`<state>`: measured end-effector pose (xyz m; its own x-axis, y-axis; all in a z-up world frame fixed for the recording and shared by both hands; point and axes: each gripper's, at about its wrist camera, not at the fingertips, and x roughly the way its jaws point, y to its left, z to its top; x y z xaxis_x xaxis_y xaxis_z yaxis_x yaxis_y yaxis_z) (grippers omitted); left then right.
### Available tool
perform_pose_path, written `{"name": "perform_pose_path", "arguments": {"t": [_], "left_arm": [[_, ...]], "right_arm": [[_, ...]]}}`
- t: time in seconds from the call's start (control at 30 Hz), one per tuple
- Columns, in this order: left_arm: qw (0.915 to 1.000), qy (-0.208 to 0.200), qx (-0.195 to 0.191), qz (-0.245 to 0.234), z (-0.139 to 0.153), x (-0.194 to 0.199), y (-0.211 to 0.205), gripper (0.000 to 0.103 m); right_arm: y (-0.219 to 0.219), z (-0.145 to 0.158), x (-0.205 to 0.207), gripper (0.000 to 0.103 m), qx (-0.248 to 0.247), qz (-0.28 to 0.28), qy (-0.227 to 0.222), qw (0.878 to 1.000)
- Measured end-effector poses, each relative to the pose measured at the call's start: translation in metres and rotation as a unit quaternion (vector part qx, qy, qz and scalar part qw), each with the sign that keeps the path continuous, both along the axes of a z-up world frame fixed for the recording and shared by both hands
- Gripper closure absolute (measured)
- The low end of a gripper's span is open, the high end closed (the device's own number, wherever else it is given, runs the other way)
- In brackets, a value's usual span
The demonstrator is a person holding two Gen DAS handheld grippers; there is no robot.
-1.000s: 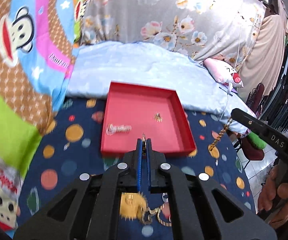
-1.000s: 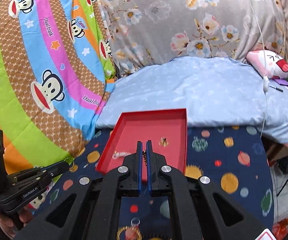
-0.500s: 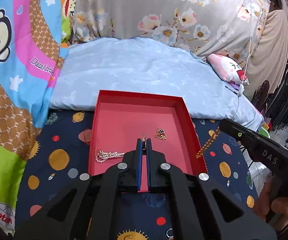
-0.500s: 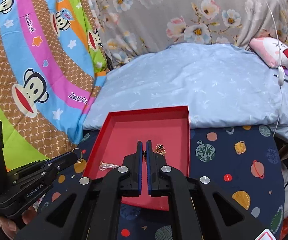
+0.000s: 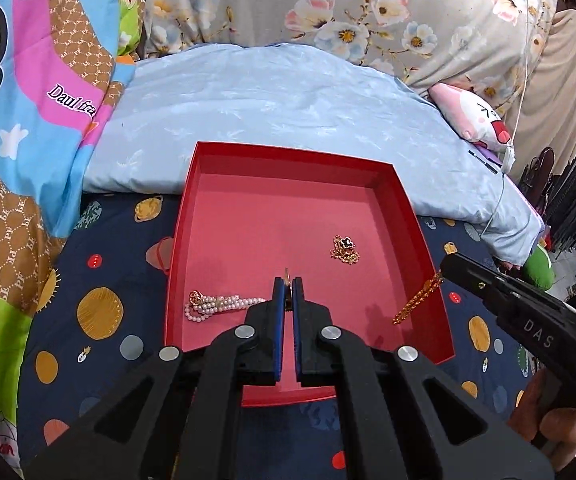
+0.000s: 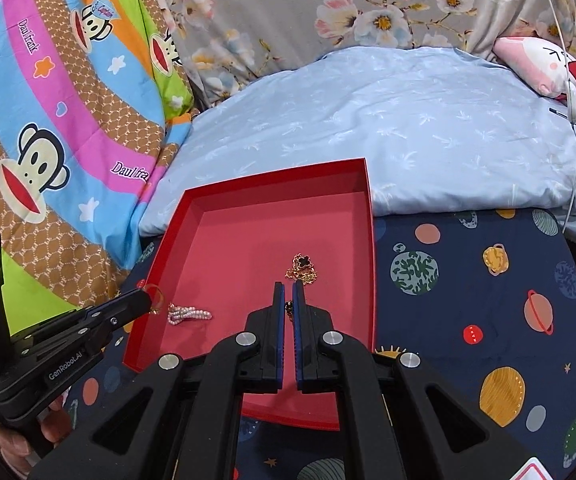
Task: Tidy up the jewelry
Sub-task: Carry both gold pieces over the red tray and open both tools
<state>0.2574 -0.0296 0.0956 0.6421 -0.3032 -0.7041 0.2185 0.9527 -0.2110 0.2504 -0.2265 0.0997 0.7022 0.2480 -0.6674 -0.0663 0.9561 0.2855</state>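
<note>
Both tools have come down nearer the red tray [image 5: 415,216] on the bed. The left tool [image 5: 286,282] is clamped on a gold ring [image 6: 155,295]; the right tool [image 6: 288,292] pinches a gold chain [image 5: 417,300] hanging over the tray's right side. A pearl bracelet [image 5: 220,305] lies near-left, a clover necklace [image 5: 344,249] right of centre.

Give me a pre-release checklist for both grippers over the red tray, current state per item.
1. Left gripper shut on gold ring: ok.
2. Right gripper shut on gold chain: ok, the chain hangs free below the tips.
3. Ring over red tray floor: ok in the left wrist view.
4. Chain inside the tray walls: cannot tell; it hangs close to the right wall.
5. Drop spots clear of pearl bracelet and clover necklace: ok for the ring, a bare patch lies between them.
6. Tray flat on the planet sheet: ok.
</note>
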Motion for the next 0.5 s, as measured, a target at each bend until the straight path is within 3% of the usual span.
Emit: {"name": "perform_pose_path", "arguments": {"t": [0.2,0.23,0.3,0.37,0.5], "left_arm": [[0.9999,0.005,0.003,0.008,-0.006,0.003,0.001,0.098],[0.9999,0.005,0.007,0.012,-0.007,0.004,0.001,0.096],[0.9996,0.003,0.011,0.025,-0.007,0.005,0.004,0.078],[0.9993,0.003,0.008,0.037,-0.006,0.006,0.009,0.069],[0.999,-0.005,0.004,0.044,0.001,0.002,0.017,0.069]], "right_arm": [[0.002,-0.005,0.002,0.1,-0.004,0.002,0.003,1.0],[0.003,-0.005,0.003,0.099,-0.009,0.002,0.003,1.0],[0.004,-0.004,0.003,0.093,-0.015,0.002,-0.006,1.0],[0.005,-0.002,0.004,0.091,-0.024,0.001,-0.011,1.0],[0.004,0.01,0.0,0.086,-0.027,-0.002,-0.028,0.999]]}}
